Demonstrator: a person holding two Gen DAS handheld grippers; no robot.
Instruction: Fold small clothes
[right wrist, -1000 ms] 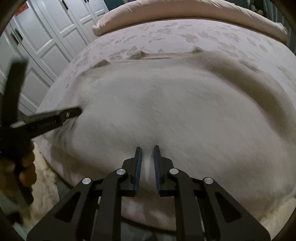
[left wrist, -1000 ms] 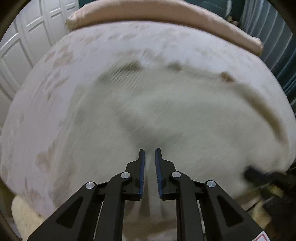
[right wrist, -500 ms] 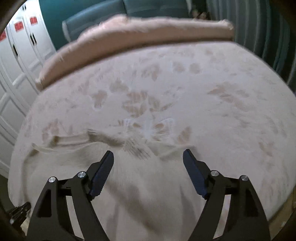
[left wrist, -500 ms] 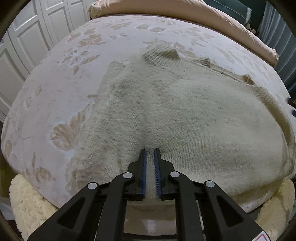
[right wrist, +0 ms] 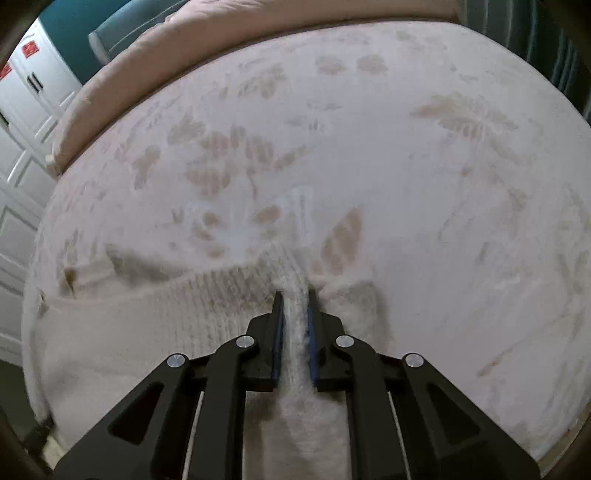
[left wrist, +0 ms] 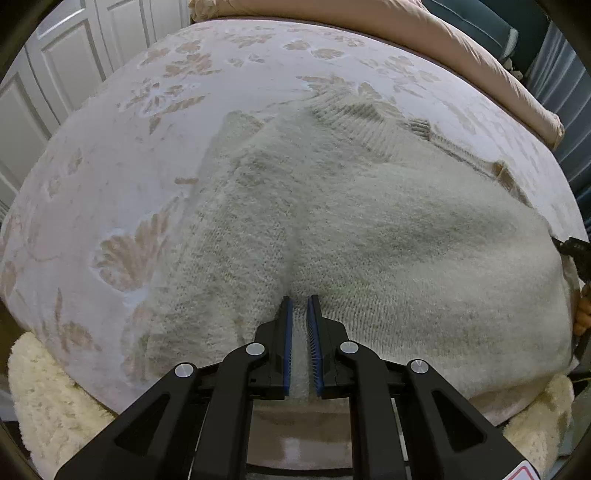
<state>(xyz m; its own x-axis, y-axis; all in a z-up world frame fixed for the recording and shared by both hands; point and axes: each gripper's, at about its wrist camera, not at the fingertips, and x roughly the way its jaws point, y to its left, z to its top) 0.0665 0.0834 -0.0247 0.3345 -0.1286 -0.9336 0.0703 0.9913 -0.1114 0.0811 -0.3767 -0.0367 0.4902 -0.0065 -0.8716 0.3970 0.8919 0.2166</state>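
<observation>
A cream knitted sweater point(left wrist: 369, 229) lies spread on the bed, its ribbed collar point(left wrist: 354, 118) toward the far side. My left gripper point(left wrist: 299, 306) is shut on the sweater's near edge, with knit pinched between the blue pads. In the right wrist view the sweater point(right wrist: 147, 325) fills the lower left, and my right gripper point(right wrist: 293, 295) is shut on a ridge of its ribbed edge near the far right corner. The view is slightly blurred.
The bed has a pale floral cover point(left wrist: 147, 110) point(right wrist: 406, 166) and a pink rolled duvet point(left wrist: 406, 33) at the far side. White wardrobe doors point(left wrist: 44, 74) stand at left. A fluffy cream rug point(left wrist: 44, 398) lies below the bed edge.
My right gripper, open over the far part of the bed half a second ago, has closed on the sweater's ribbed edge. My left gripper stays shut on the near edge.
</observation>
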